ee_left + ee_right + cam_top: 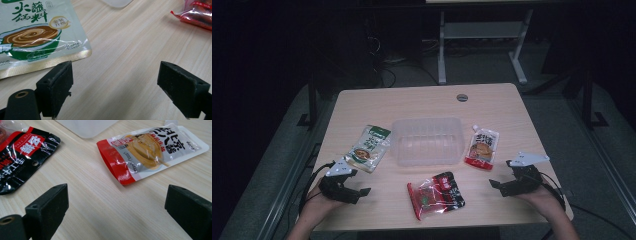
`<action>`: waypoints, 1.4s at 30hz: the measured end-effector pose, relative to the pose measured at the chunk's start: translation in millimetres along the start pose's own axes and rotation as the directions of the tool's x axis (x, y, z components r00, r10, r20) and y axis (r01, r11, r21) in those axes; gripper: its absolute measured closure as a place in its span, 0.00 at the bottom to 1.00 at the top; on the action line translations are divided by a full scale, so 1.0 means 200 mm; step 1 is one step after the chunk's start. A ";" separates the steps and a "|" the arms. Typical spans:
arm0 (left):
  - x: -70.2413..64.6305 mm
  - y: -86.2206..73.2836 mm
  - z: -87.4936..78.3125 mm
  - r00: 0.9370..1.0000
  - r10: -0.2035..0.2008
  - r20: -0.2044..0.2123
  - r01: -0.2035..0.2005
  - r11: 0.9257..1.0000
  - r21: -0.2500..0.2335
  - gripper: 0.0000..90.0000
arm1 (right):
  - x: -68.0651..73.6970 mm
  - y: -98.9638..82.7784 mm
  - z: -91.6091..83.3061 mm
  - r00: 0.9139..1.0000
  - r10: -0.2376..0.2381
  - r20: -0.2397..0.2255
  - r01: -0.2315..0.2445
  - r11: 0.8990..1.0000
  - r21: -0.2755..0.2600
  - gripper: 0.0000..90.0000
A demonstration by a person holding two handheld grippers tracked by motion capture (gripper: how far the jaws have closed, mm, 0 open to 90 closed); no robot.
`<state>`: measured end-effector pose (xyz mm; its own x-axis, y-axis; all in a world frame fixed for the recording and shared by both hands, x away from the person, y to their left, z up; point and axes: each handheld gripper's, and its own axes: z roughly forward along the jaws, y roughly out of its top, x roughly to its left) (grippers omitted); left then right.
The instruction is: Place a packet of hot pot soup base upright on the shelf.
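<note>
Both grippers sit open w/ nothing between the jaws: left gripper (362, 191) at the table's (422, 100) near-left edge, right gripper (495, 184) near-right. We judge the green sauce pouch (368, 148) lies just far-right of our left gripper, long axis running near-left to far-right. The spouted red-and-white pouch (482, 146) sits just far-left of the right gripper. Between the 2 pouches: a clear plastic tub (427, 141).

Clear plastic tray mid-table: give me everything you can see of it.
The clear plastic tray is a shallow, see-through rectangular container with rounded corners and a raised rim. It sits upright and empty on the light wood table, between the green sauce pouch and the red-and-white spouted pouch. Neither claw touches it.
</note>
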<state>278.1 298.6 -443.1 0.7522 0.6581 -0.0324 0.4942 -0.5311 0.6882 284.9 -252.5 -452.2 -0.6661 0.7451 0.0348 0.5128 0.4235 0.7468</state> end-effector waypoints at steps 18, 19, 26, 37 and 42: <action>-0.01 0.00 0.01 1.000 -0.001 0.019 0.001 1.000 0.002 0.14 | 0.02 0.06 0.00 1.000 0.008 -0.025 -0.008 1.000 -0.002 0.12; -0.01 0.00 0.01 1.000 -0.003 0.019 0.003 1.000 0.000 0.14 | 0.02 0.06 0.00 0.999 0.005 -0.033 -0.005 1.000 -0.009 0.13; -0.02 0.01 0.01 1.000 -0.005 0.026 0.005 1.000 -0.003 0.15 | 0.06 0.08 0.02 0.995 0.004 -0.095 -0.003 1.000 0.016 0.22; -0.04 0.02 0.02 0.999 0.006 0.040 -0.005 1.000 -0.005 0.15 | 0.21 0.15 0.06 0.967 -0.081 -0.243 0.095 0.994 0.048 0.68; -0.05 0.02 0.03 0.999 0.013 0.051 -0.013 1.000 -0.002 0.15 | 0.29 0.17 0.08 0.942 -0.120 -0.314 0.145 0.988 0.057 0.84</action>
<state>275.2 286.4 -444.5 0.7800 0.6229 -0.0604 0.4835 -0.5385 0.6902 272.1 -186.1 -436.1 -0.8590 0.4891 0.1515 0.4407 0.5555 0.7051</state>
